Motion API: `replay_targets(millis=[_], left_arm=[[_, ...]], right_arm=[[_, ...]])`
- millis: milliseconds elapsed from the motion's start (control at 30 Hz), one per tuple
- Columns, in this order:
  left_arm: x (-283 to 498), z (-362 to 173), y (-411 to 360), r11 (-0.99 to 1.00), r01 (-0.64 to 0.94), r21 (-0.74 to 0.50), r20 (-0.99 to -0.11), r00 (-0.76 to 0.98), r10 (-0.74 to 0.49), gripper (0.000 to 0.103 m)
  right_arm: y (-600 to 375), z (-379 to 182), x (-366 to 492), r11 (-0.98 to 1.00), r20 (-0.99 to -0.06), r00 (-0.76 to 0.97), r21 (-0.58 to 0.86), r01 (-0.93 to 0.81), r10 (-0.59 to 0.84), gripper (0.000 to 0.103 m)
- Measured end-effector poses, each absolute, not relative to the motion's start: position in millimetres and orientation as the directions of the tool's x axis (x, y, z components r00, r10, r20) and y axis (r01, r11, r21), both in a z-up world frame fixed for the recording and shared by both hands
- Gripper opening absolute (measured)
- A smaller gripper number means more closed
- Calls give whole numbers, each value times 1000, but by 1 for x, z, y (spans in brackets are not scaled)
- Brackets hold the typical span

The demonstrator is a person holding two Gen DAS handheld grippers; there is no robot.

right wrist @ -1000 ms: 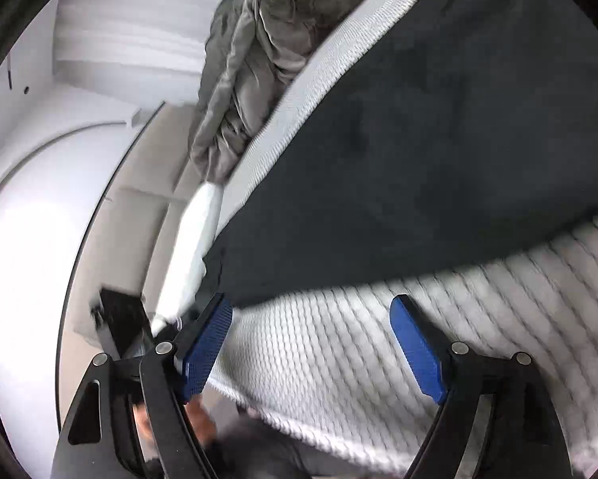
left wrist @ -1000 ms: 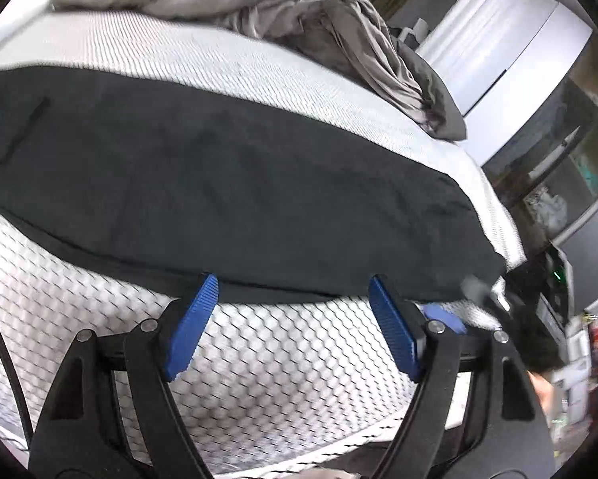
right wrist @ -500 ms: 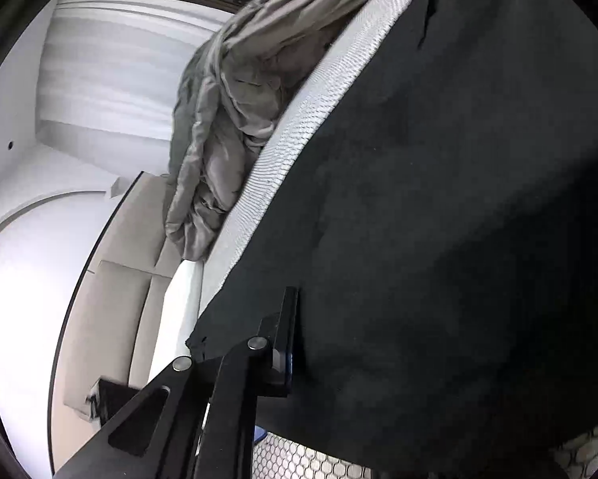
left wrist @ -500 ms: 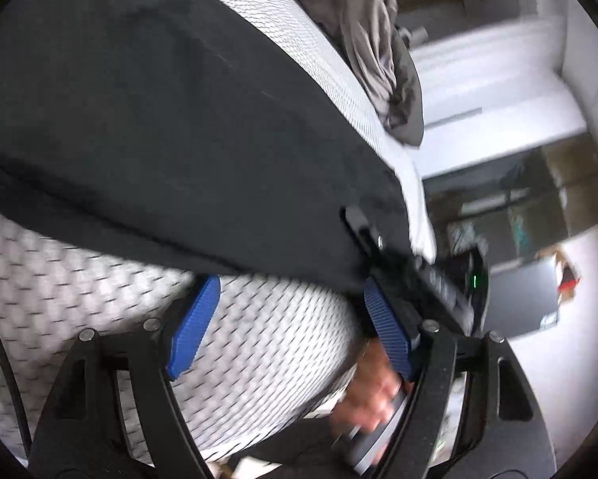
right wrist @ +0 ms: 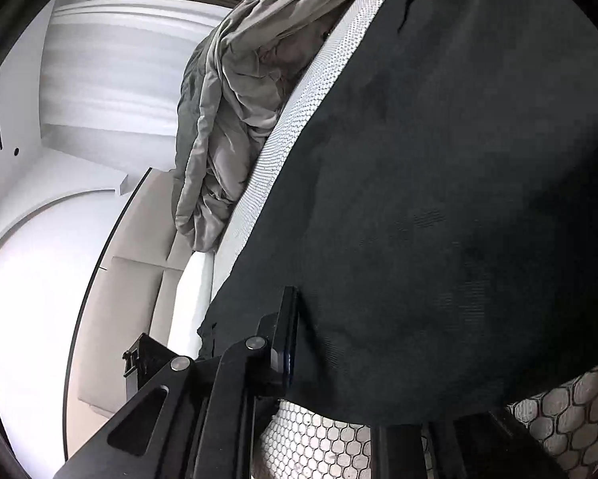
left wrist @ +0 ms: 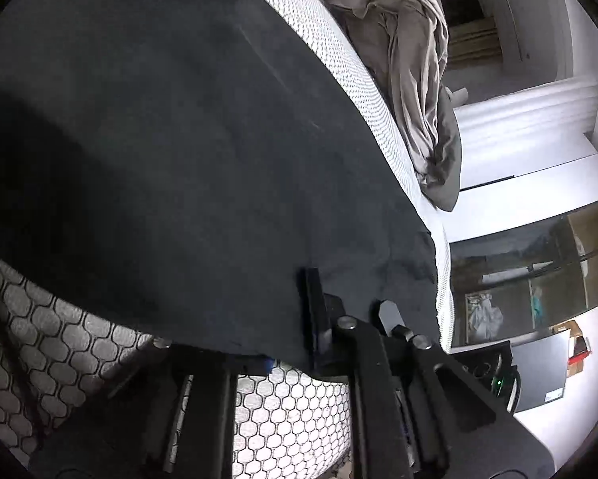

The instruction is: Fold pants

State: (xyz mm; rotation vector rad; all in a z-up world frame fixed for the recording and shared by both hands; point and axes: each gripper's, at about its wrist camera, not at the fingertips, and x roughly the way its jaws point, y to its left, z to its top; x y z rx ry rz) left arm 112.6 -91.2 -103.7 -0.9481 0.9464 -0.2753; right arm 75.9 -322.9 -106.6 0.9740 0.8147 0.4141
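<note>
Left wrist view: the left gripper (left wrist: 299,319) has just been closing and now pinches the near edge of the black pants (left wrist: 187,151), cloth between its jaws. Right wrist view: the right gripper (right wrist: 299,335) clamps another part of that edge. Farther on, the pants lie spread on the mattress (left wrist: 299,407), and a gray blanket (left wrist: 410,60) is bunched at the far side.

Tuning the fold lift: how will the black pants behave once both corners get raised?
Likely floppy: the black pants lie flat and follow the mattress edge. Probably they sag between the left gripper and right gripper, both shut on the near hem. The matte weave suggests little slip.
</note>
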Motion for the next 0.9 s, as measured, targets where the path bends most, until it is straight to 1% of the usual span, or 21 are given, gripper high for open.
replay_targets(millis=[33,100,133,167,200,233,300,467,500,533,567,633,733,833,900], left_arm=[[112,-103,-94,600,-183,-778,-574,593,-564,9],[106,-102,-96,617,-182,-765,-583,603,-545,9],[104,-102,-97,628,-177,-758,-586,609,-535,9],[103,-101,-98,636,-174,-752,-588,613,-527,9],[106,-101,-100,639,-173,-750,-589,616,-524,9],[106,-101,-101,643,-171,-747,-591,616,-522,9],[108,-101,-101,641,-159,-751,-583,616,-530,9],[102,-100,-92,636,-146,-758,-575,611,-544,9],[102,-100,-92,635,-148,-758,-575,611,-544,9],[103,-100,-92,637,-151,-756,-578,611,-541,9],[104,-99,-93,638,-151,-755,-579,610,-540,9],[105,-100,-92,634,-154,-758,-578,609,-543,9],[105,-100,-91,633,-154,-759,-578,608,-545,9],[105,-102,-90,627,-150,-764,-572,606,-552,9],[105,-102,-89,628,-143,-765,-570,605,-556,9]], right_arm=[[-322,-107,79,521,-422,646,853,44,636,16],[-318,-108,89,510,-409,646,860,36,644,26],[-317,-109,92,515,-413,641,857,32,647,26],[-314,-109,98,537,-427,639,843,27,639,24],[-312,-109,99,563,-446,638,826,24,628,14],[-310,-109,99,603,-478,640,797,28,602,12],[-314,-109,95,598,-469,646,801,23,602,9],[-352,-109,73,562,-454,670,824,65,588,7],[-359,-109,65,567,-459,684,820,81,567,5],[-368,-107,56,589,-473,709,802,100,523,5],[-373,-106,52,595,-475,716,797,104,511,5],[-379,-106,51,584,-466,703,807,89,537,5],[-377,-103,51,596,-462,705,800,69,538,9],[-371,-100,52,641,-483,690,766,35,539,9],[-377,-103,52,619,-471,688,785,41,552,7]])
